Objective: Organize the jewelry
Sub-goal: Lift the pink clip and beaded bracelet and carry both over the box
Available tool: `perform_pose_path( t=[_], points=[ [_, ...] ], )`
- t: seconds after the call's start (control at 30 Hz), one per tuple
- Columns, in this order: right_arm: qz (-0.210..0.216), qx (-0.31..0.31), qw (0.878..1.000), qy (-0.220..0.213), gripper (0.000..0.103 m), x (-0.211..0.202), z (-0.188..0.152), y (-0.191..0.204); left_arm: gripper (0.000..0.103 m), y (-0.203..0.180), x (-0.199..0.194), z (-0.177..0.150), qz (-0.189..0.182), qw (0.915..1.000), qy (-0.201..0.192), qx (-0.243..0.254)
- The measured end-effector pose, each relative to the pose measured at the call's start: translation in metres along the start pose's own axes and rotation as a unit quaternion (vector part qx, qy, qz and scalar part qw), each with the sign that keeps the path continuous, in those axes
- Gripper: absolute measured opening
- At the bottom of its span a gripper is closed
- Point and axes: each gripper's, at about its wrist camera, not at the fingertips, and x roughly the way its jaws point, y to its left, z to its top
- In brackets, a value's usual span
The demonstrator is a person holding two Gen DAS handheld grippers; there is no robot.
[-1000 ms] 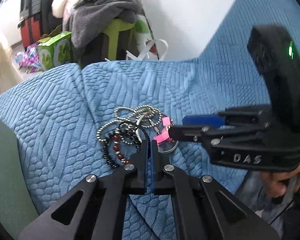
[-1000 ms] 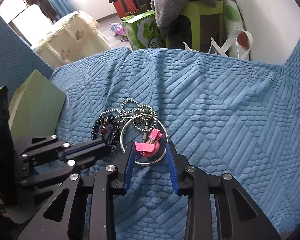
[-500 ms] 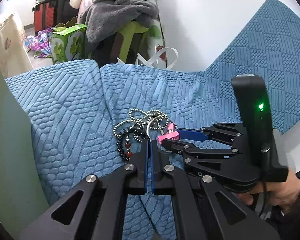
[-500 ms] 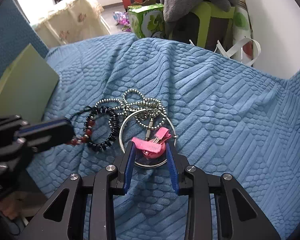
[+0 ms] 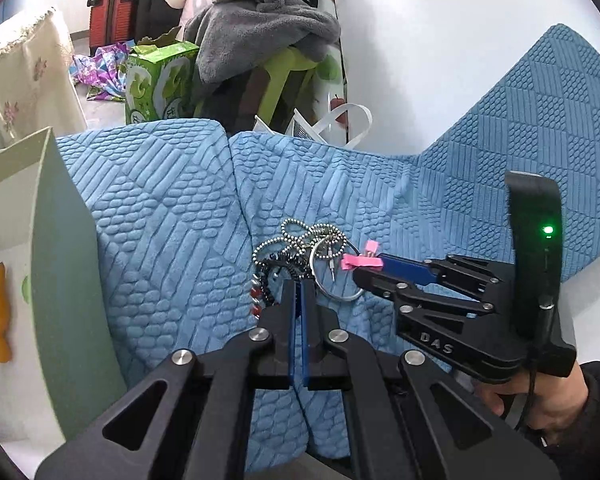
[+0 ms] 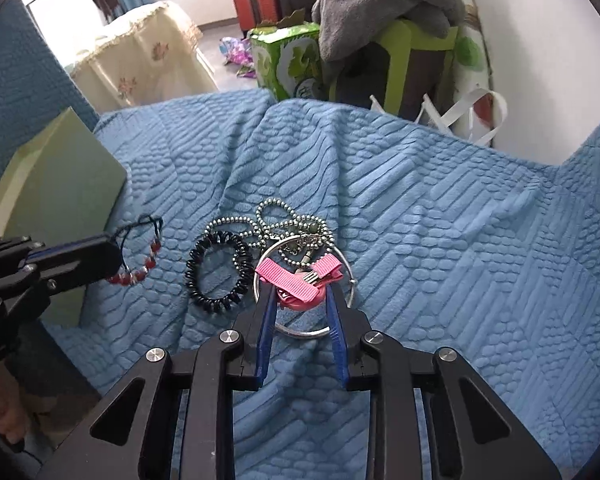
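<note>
With the left claw (image 6: 112, 254) clamped on the red-beaded bracelet (image 6: 140, 270) beside the green box (image 6: 60, 184), and the right claw (image 6: 300, 292) gripping the pink hair clip (image 6: 296, 276) above the sofa-cushion pile, both pickups look done; next, carrying each into the box.

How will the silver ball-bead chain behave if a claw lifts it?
The ball-bead chain lies in loose loops, so it is probably floppy and would dangle. It overlaps the metal ring and touches the black coil hair tie, so it may snag and drag them.
</note>
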Motion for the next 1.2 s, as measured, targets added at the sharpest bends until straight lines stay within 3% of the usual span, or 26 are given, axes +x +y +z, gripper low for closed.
perform_pose_path(
  t=[0.37,0.83,1.0,1.2],
  points=[
    [0.008,0.024,0.999,-0.036,0.023,-0.053,-0.011,0.026,0.001,-0.006,-0.035,-0.001,0.006,1.0000,-0.003,0.006],
    [0.033,0.003,0.988,-0.154,0.023,-0.157,0.033,0.074,0.001,0.001,-0.150,0.030,0.031,0.9913,-0.126,0.024],
    [0.053,-0.014,0.984,-0.171,0.023,-0.168,0.045,0.100,0.001,0.029,-0.161,0.019,0.052,0.9904,-0.129,0.000],
    [0.087,-0.035,0.985,-0.148,0.023,-0.145,0.049,0.135,0.001,0.066,-0.161,0.005,0.075,0.9900,-0.112,-0.041]
  ],
)
